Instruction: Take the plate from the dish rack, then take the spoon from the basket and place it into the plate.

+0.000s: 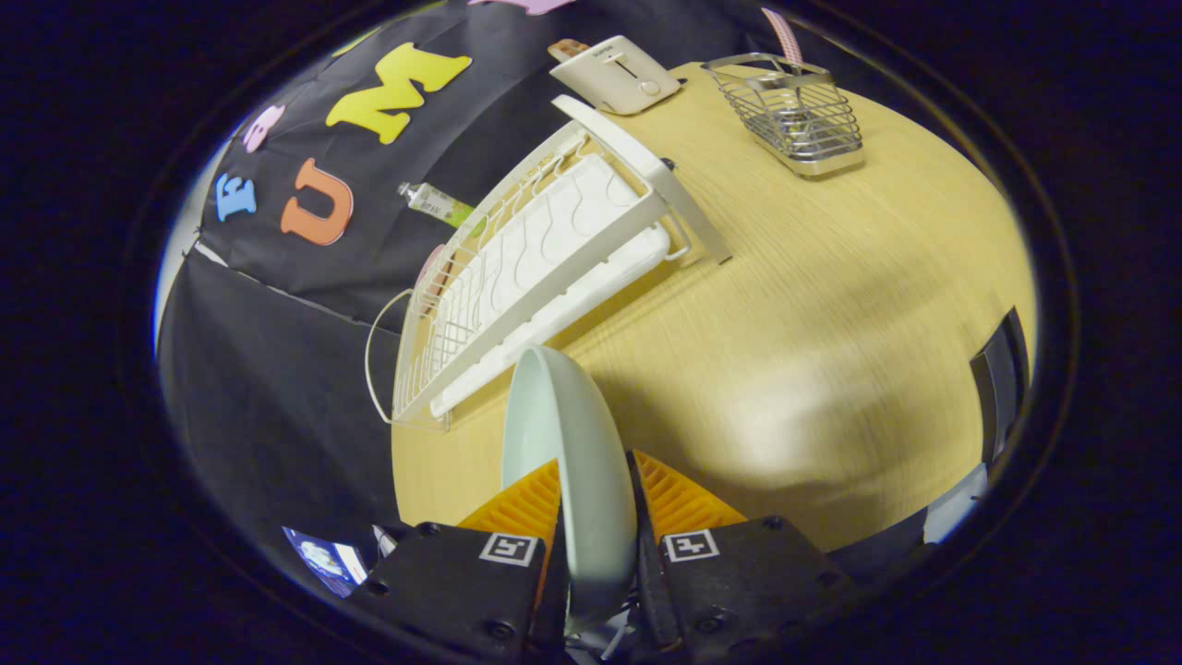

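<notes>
Clamped edge-on in the hand-held gripper [596, 517], the plate [568, 462] is out of the dish rack [536, 268] and above the tabletop [831, 305], not yet set down; the spoon [783, 37] waits in the basket [794, 115].

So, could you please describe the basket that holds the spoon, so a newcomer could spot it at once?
On the wooden table, look beyond the white dish rack and the plate clamped in the gripper. The basket stands near the toaster: it alone is silver wire mesh, with a pink handle sticking up.
</notes>
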Available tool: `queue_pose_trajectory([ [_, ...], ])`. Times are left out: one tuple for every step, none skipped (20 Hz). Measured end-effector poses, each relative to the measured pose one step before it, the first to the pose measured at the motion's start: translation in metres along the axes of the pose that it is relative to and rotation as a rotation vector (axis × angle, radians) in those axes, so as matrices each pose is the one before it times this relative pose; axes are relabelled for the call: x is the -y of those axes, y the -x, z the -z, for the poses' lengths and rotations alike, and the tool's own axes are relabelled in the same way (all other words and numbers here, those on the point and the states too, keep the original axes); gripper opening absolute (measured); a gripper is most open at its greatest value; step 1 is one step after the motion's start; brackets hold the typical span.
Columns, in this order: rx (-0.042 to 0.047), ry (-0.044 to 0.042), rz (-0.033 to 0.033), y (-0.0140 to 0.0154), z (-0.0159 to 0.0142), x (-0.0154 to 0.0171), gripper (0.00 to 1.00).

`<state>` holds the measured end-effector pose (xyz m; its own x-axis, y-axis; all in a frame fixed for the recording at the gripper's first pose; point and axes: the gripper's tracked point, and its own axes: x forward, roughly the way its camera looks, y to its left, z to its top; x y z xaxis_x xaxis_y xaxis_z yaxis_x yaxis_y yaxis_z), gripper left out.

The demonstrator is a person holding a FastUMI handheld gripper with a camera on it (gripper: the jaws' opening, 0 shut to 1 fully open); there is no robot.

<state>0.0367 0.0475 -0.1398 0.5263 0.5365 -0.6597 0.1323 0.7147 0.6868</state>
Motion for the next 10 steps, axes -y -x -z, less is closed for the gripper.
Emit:
queue_pose_trajectory([
  [0.0104,0.00194,0.00543,-0.00037,-0.00486,0.00367,0.39],
  [0.01322,0.00086,0.00401,0.00139,-0.00585,0.00391,0.41],
  [0.01399,-0.00012,-0.00222,0.00268,-0.00428,0.00238,0.43],
  [0.01124,0.00271,-0.00056,0.00147,-0.00267,0.0013,0.47],
  [0.01149,0.00251,-0.00227,0.00042,-0.00312,0.00098,0.48],
  [0.01005,0.00403,-0.0071,0.00287,-0.00149,0.00053,0.49],
  [0.00906,0.00702,-0.01078,0.00135,-0.00186,-0.00098,0.5],
  [0.00855,0.01734,-0.00857,0.00251,0.00008,-0.00197,0.51],
  [0.0154,0.02108,0.00003,0.00453,-0.00175,-0.00095,0.53],
  [0.02897,0.03694,-0.00573,0.00618,-0.00417,-0.00291,0.55],
])
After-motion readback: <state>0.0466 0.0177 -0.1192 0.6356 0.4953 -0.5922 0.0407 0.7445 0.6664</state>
